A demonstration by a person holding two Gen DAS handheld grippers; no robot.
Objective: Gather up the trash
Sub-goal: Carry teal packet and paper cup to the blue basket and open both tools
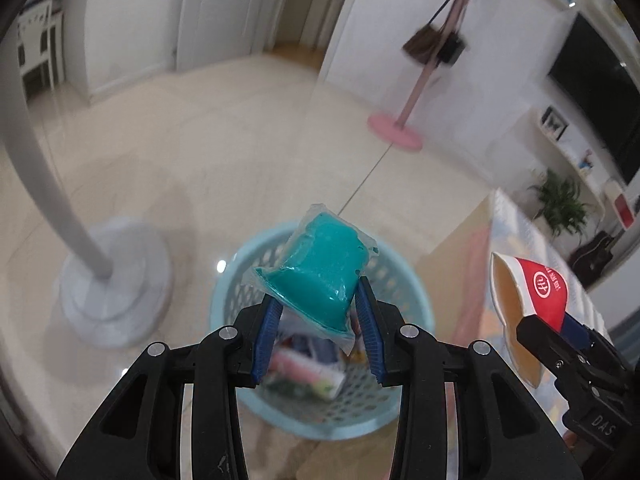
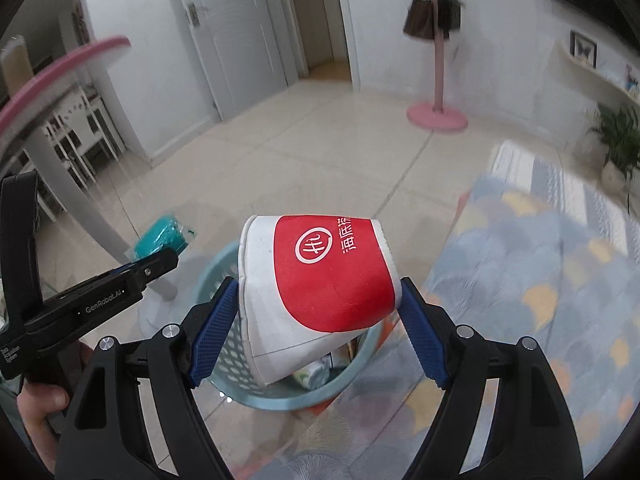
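My left gripper is shut on a teal plastic-wrapped cup and holds it above a light-blue perforated basket on the floor. The basket holds several wrappers. My right gripper is shut on a flattened red-and-white paper cup, held above the same basket. In the left wrist view the right gripper and paper cup show at the right. In the right wrist view the left gripper and teal cup show at the left.
A grey stand with a round base stands left of the basket. A patterned rug lies to the right. A pink coat stand with bags, a potted plant, doors and shelves are farther back.
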